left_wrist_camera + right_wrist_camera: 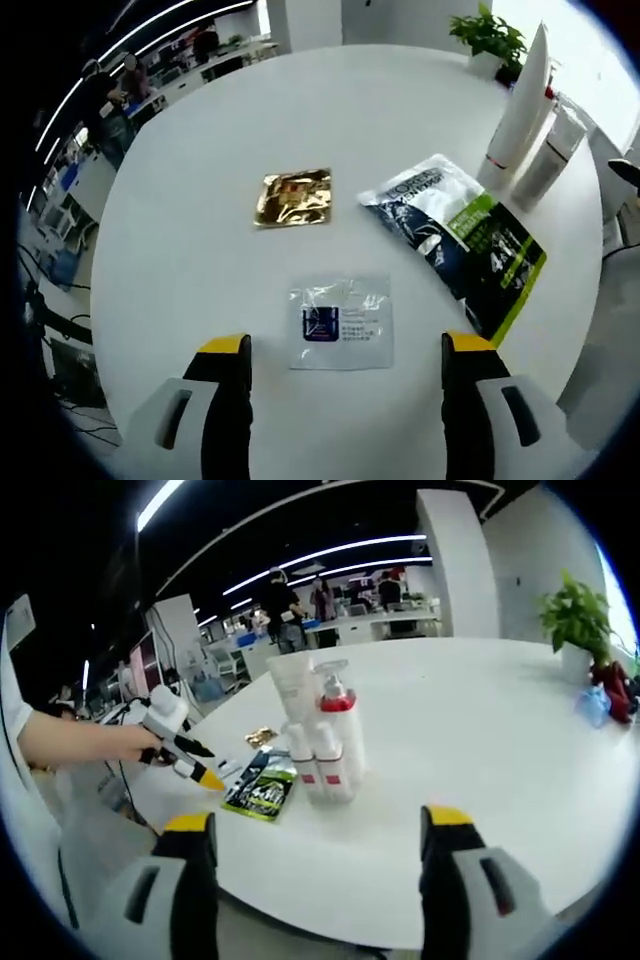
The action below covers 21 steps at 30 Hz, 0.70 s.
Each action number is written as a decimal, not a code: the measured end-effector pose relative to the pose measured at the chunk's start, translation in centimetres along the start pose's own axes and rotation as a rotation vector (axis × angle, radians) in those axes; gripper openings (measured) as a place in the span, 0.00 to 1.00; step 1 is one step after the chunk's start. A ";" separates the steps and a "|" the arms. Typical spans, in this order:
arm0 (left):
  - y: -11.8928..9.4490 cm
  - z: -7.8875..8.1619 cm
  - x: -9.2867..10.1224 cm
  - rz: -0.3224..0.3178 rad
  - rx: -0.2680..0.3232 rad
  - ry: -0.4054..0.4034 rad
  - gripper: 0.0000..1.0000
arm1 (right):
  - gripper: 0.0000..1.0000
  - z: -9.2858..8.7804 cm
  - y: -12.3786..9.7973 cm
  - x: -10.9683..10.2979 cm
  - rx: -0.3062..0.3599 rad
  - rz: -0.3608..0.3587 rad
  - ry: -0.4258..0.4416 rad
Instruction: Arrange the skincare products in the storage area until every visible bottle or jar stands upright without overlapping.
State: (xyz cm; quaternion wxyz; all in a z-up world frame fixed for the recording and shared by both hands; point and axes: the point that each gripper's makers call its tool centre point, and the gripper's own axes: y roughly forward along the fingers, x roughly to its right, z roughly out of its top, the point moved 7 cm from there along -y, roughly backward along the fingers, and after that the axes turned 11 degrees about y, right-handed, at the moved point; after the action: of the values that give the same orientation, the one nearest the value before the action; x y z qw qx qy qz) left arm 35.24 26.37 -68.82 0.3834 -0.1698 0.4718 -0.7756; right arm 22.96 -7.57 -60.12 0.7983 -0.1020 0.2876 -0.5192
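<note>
Sachets on the white round table (200, 190) number three: one gold sachet (293, 197), one clear sachet (340, 322), one green-and-black sachet (460, 238), all flat and apart. Upright beside them stand one white tube (522, 100) and one pump bottle (548, 155). The left gripper (345, 355) and right gripper (318, 830) are both spread wide, holding and touching nothing.

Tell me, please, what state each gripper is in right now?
Left gripper: open, holding nothing, above a clear sachet.
Right gripper: open, holding nothing, facing the bottles.
</note>
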 end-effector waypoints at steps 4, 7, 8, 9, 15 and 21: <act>0.2 0.4 -0.2 -0.023 -0.027 0.007 0.74 | 0.84 0.0 0.0 0.0 -0.002 -0.004 -0.001; 0.2 0.6 -0.4 -0.034 -0.061 0.017 0.72 | 0.84 0.0 0.0 0.1 -0.001 -0.005 -0.004; 0.2 0.7 -0.5 -0.034 -0.065 0.017 0.71 | 0.84 0.0 0.0 0.1 -0.001 -0.005 -0.004; 0.2 0.7 -0.6 -0.035 -0.070 0.018 0.70 | 0.84 0.0 0.0 0.1 -0.001 -0.006 -0.005; 0.2 1.0 -0.9 -0.032 -0.062 0.016 0.52 | 0.84 0.0 0.0 0.0 -0.001 -0.009 -0.006; 0.3 1.0 -0.9 -0.028 -0.052 0.009 0.38 | 0.84 0.0 0.0 0.1 0.001 -0.010 -0.010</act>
State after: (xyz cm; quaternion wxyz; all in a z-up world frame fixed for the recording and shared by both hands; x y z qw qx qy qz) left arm 36.62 26.38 -68.44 0.3656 -0.1829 0.4912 -0.7692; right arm 22.98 -7.63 -60.17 0.7972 -0.1057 0.2830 -0.5226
